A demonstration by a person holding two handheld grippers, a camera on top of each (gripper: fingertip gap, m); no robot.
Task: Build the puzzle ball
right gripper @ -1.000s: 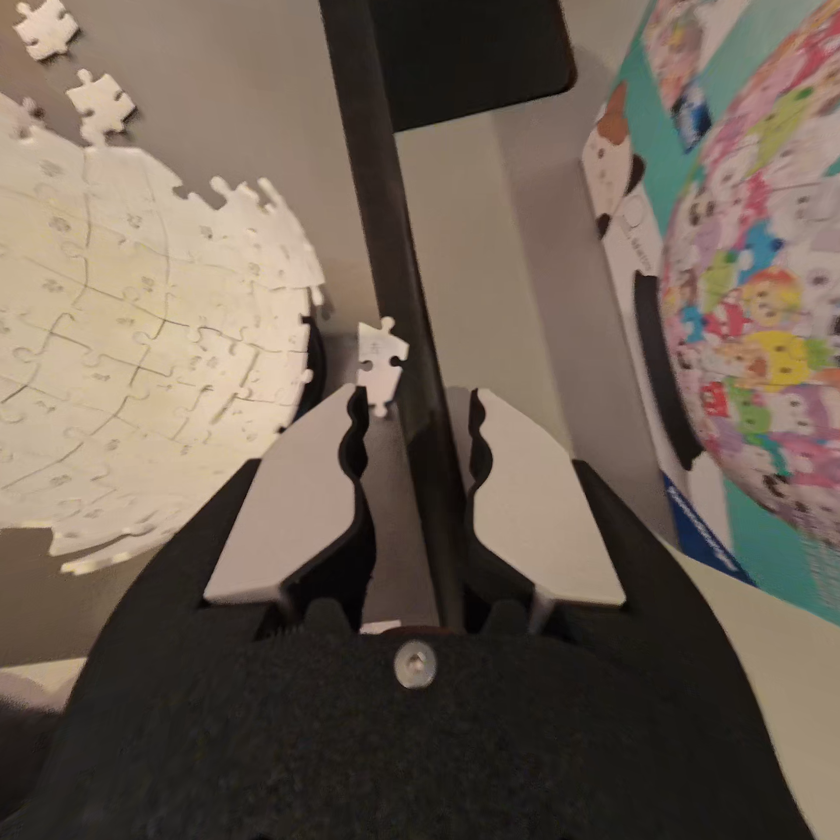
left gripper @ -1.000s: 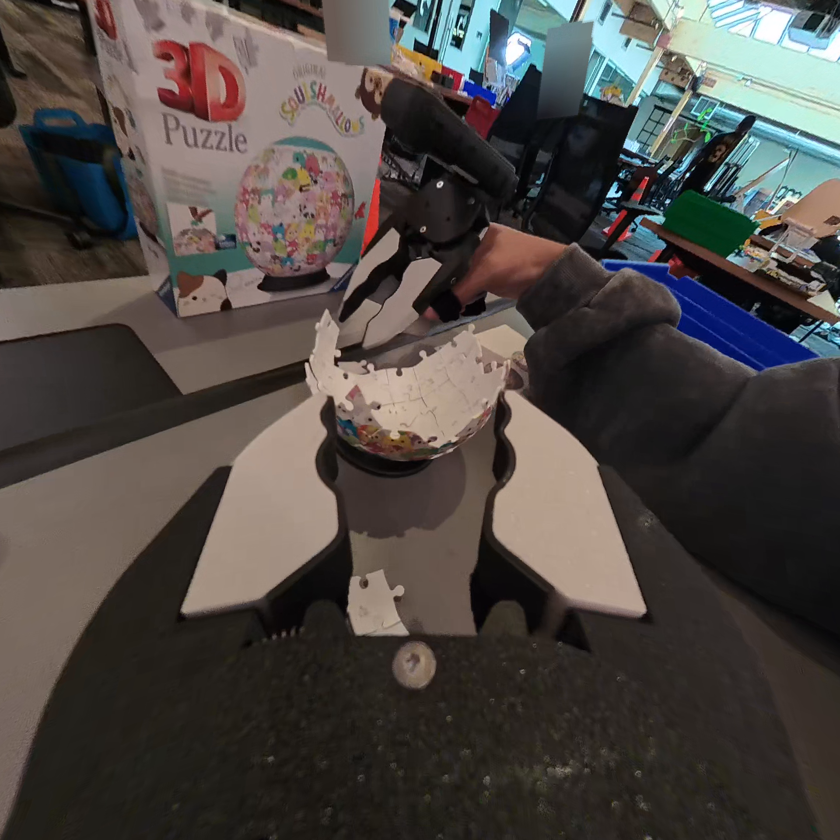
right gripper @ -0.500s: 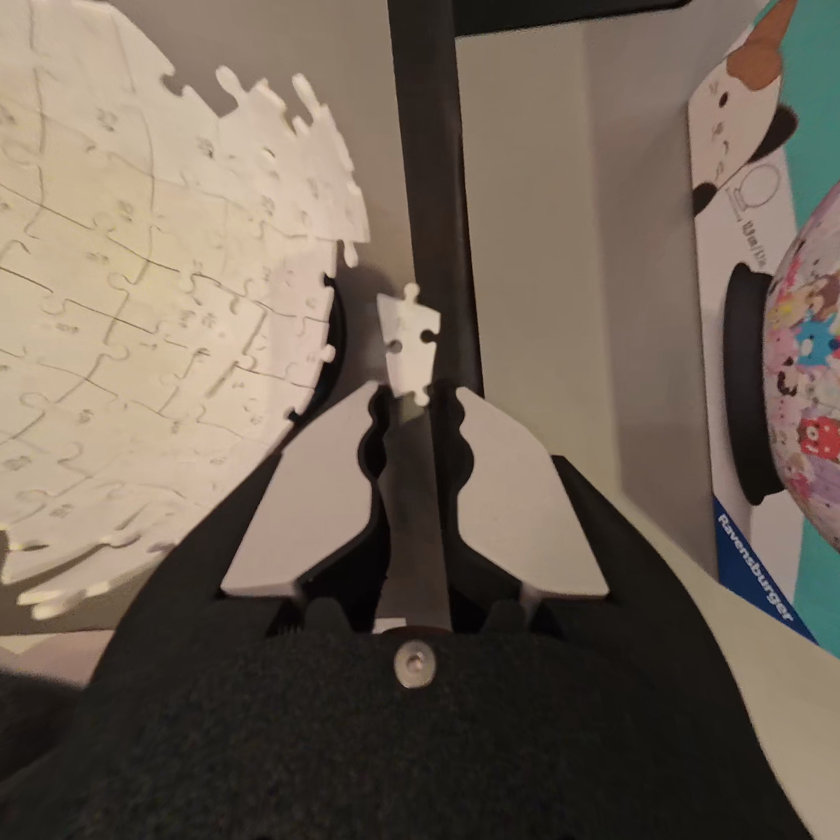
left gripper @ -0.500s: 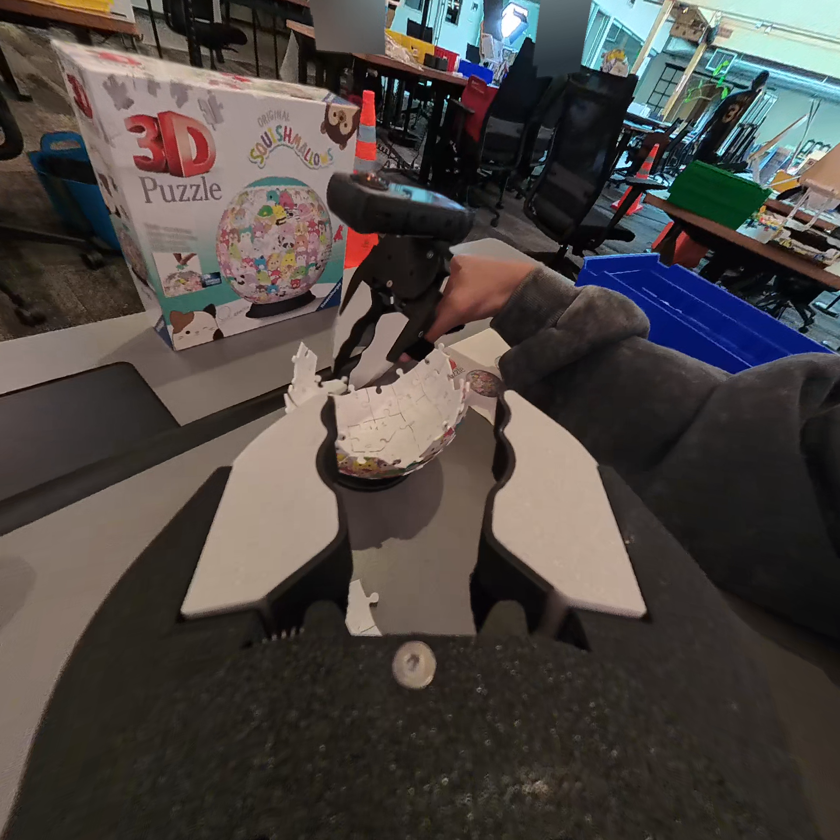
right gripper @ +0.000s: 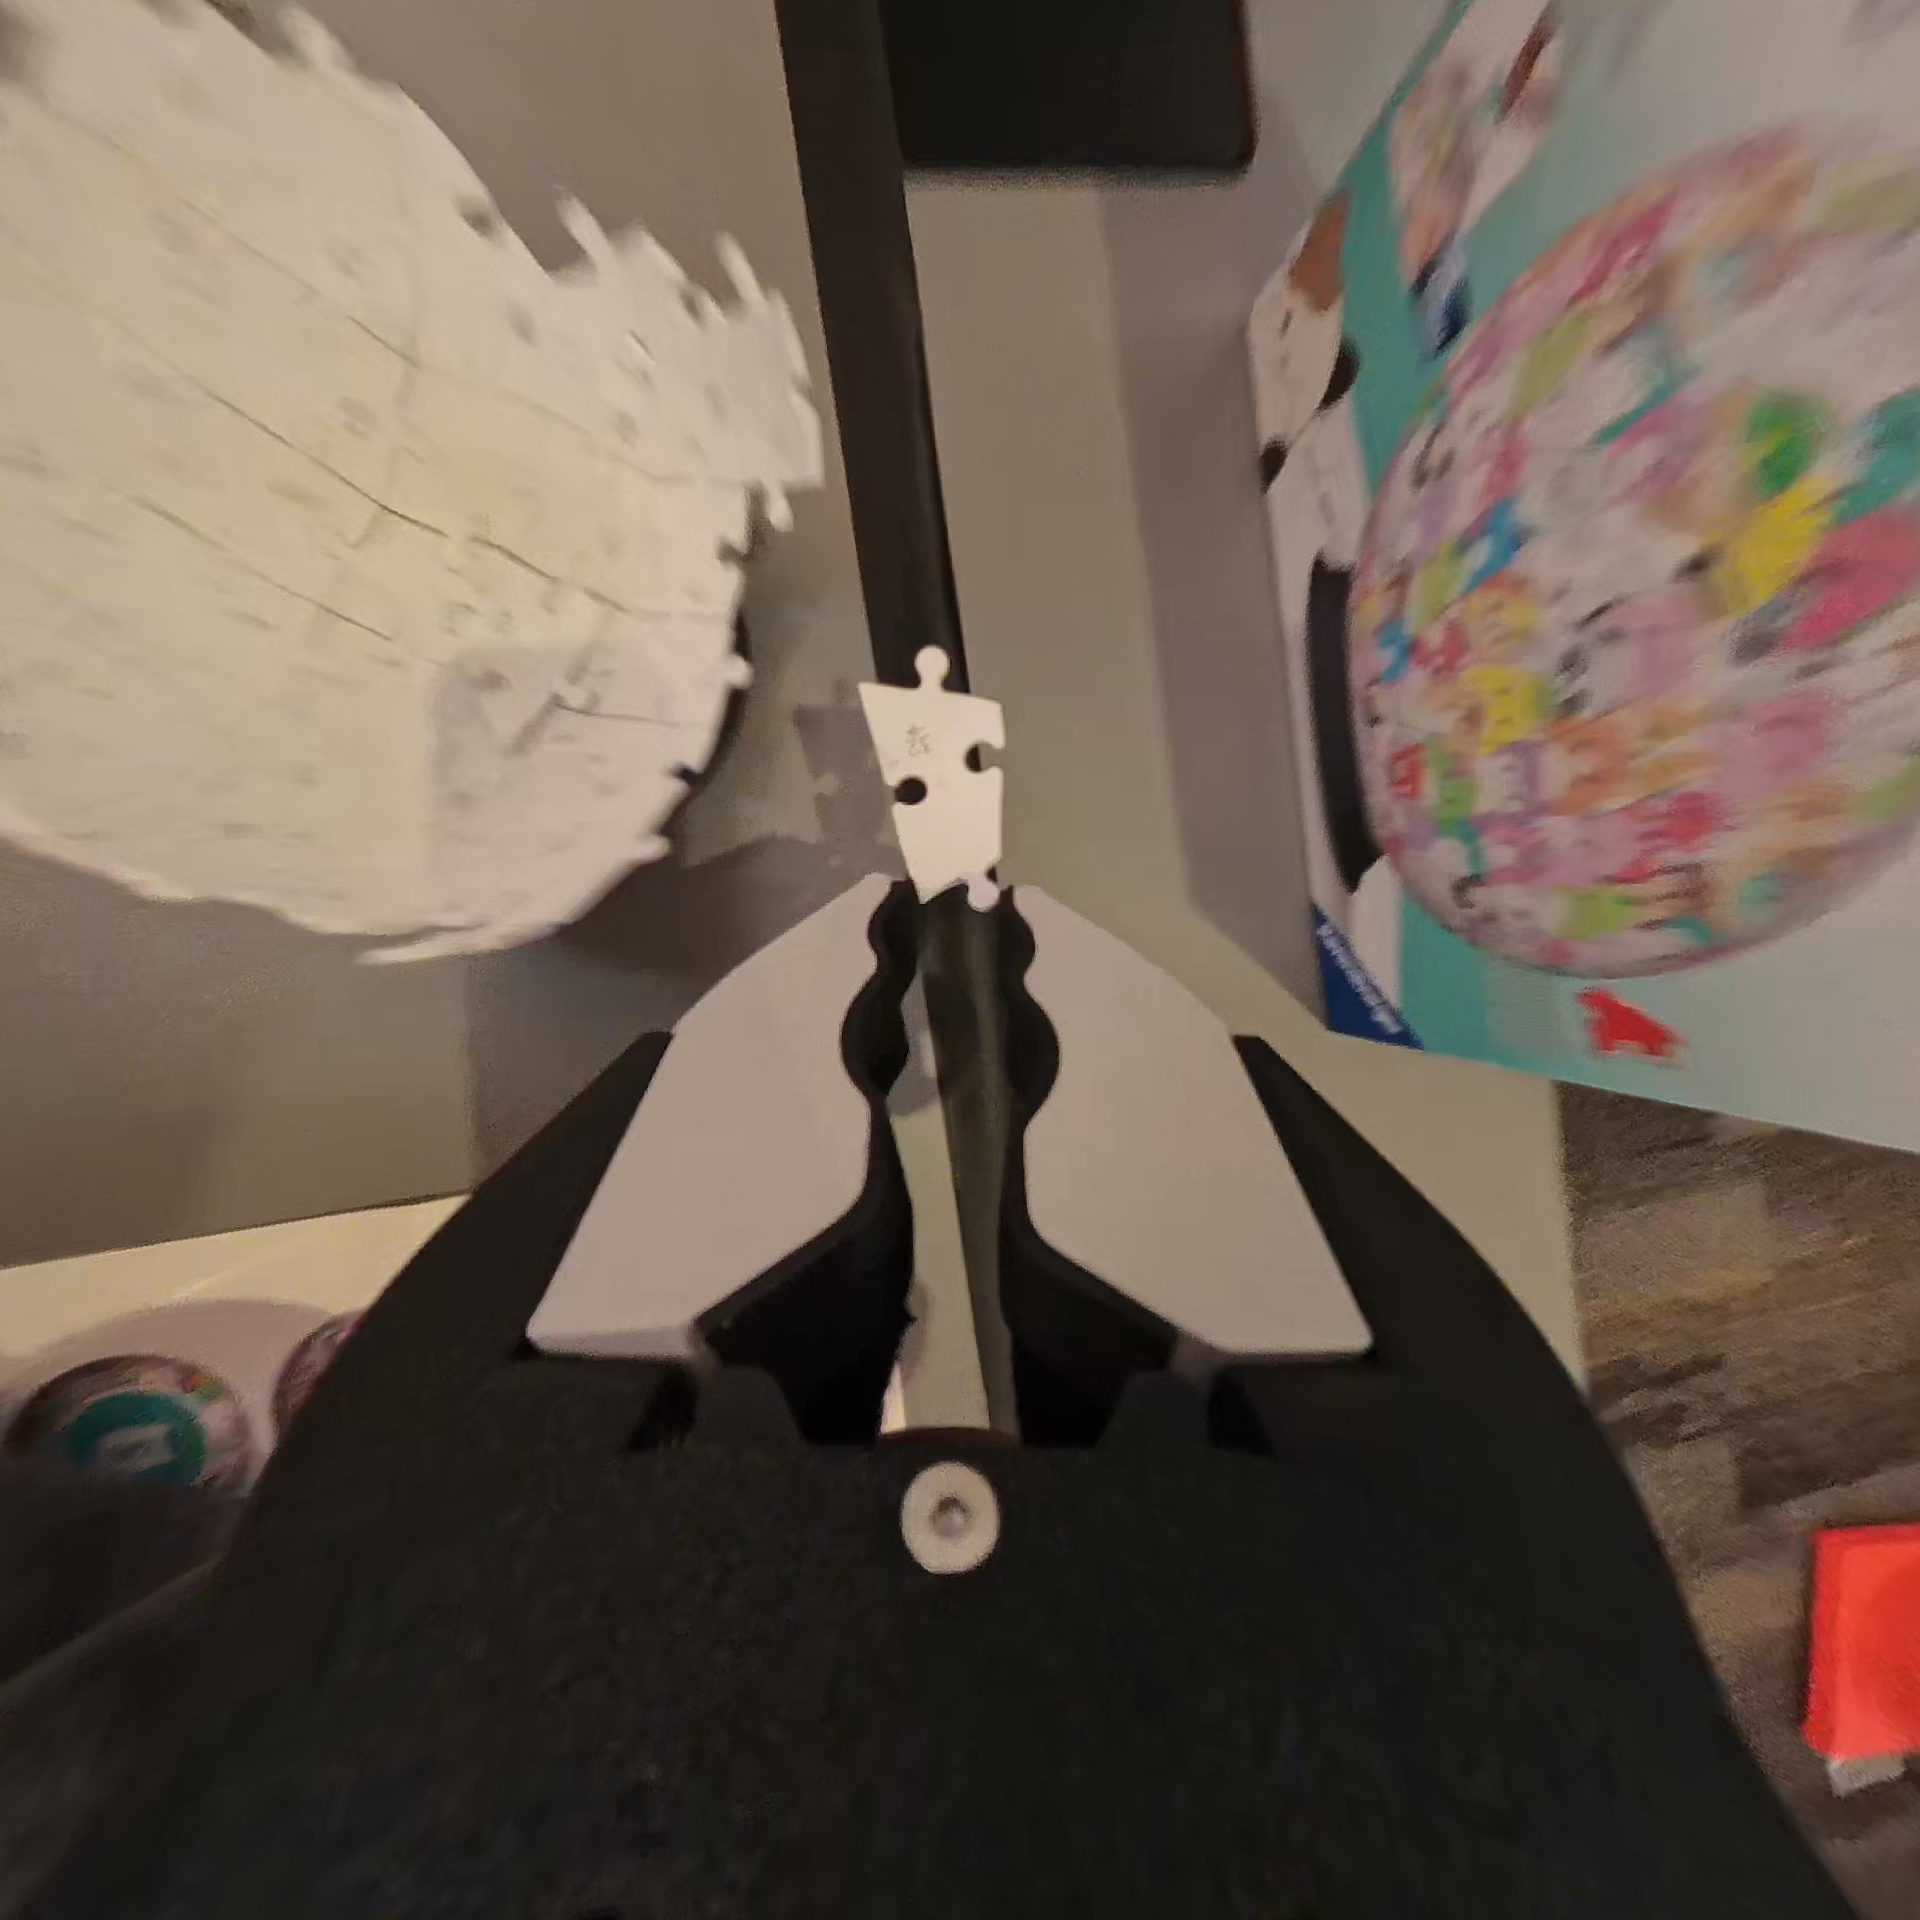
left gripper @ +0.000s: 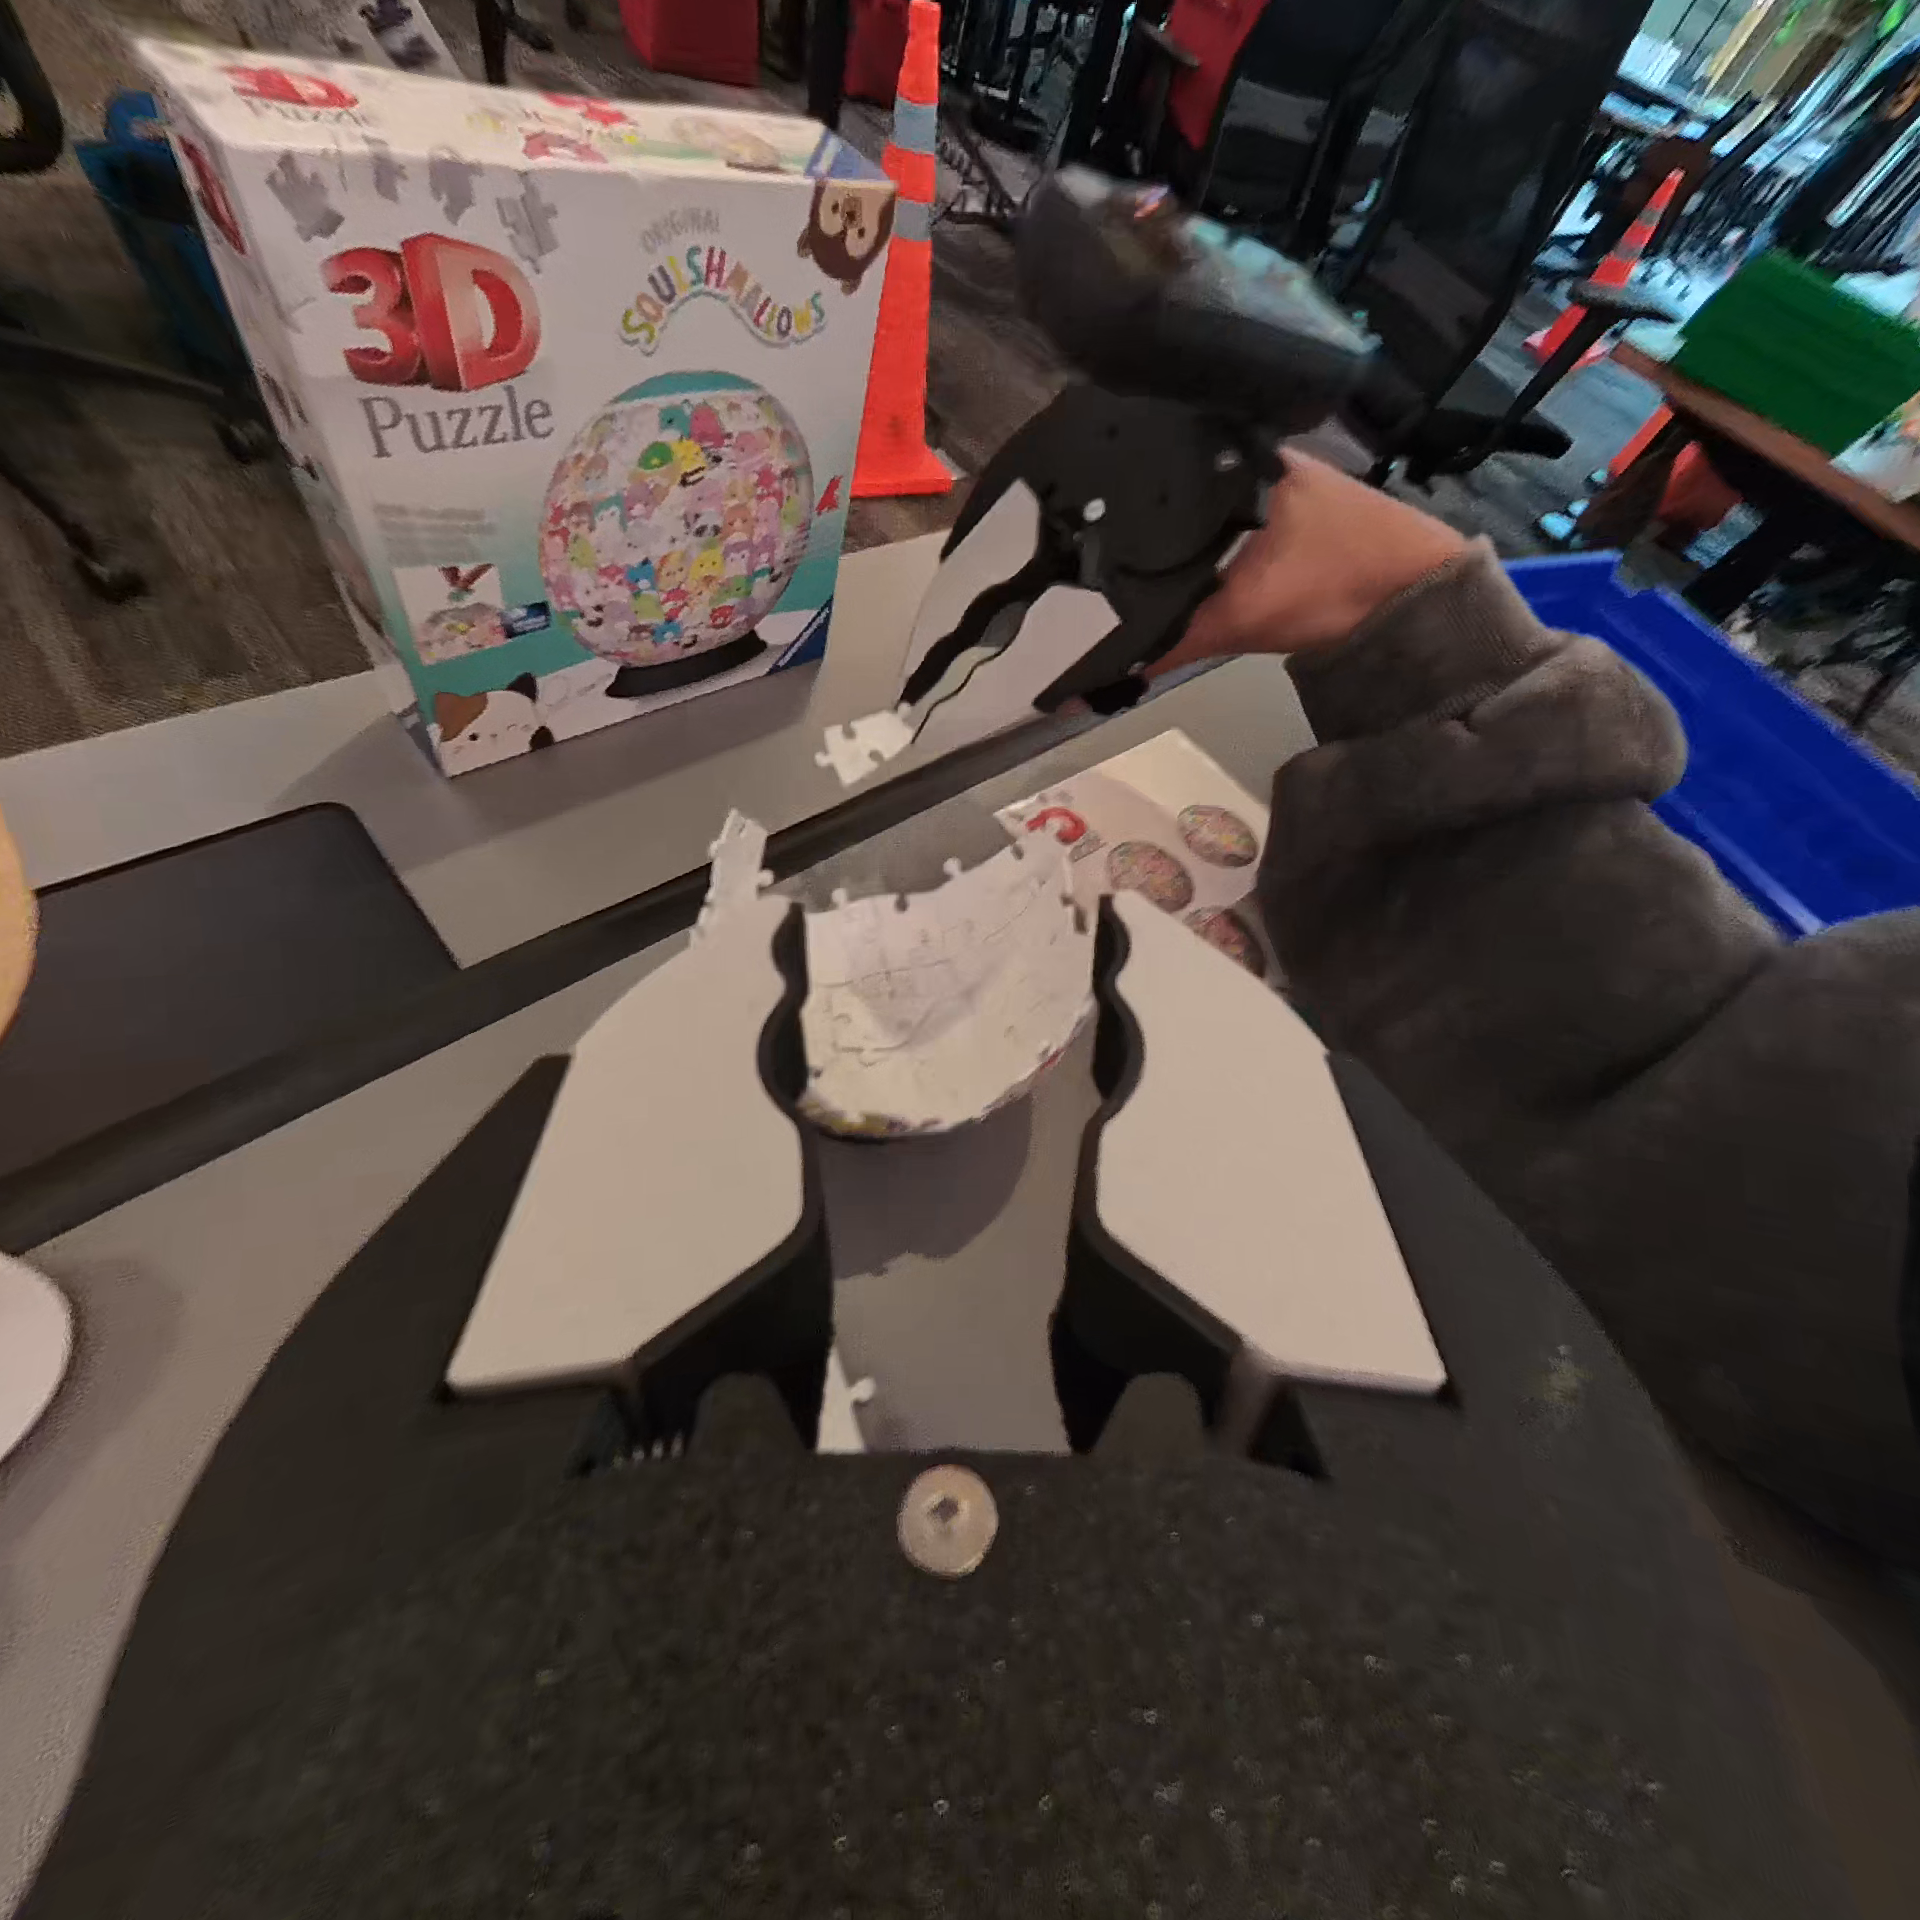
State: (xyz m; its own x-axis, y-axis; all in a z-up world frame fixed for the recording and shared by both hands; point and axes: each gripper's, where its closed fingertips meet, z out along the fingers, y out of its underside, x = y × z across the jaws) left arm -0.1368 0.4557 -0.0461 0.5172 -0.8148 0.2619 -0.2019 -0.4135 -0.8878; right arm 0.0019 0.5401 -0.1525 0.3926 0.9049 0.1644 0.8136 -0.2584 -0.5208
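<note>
The half-built puzzle ball [left gripper: 940, 1018] is a white-lined bowl on a dark stand, with one piece sticking up at its left rim. My left gripper [left gripper: 945, 925] is open, its white fingers [left gripper: 665, 1143] flanking the bowl's near side without gripping it. My right gripper [left gripper: 914, 717] hangs above and behind the bowl, shut on a white puzzle piece [left gripper: 868, 743]. In the right wrist view the right gripper [right gripper: 951, 894] pinches that piece [right gripper: 948, 790] by its lower end, to the right of the blurred ball [right gripper: 364, 571].
The puzzle box [left gripper: 582, 416] stands at the back left, also shown in the right wrist view [right gripper: 1610, 623]. A loose piece [left gripper: 842, 1403] lies near the left gripper's base. A printed leaflet [left gripper: 1153, 842], a blue bin [left gripper: 1714, 748], a black mat [left gripper: 187, 987] and an orange cone [left gripper: 904, 312] surround the area. My right fingertips sit around 20 centimetres from my left ones.
The right jaws have closed on the white piece, and the right gripper has risen away from the bowl's rim. The left gripper has drawn back a little from the ball.
</note>
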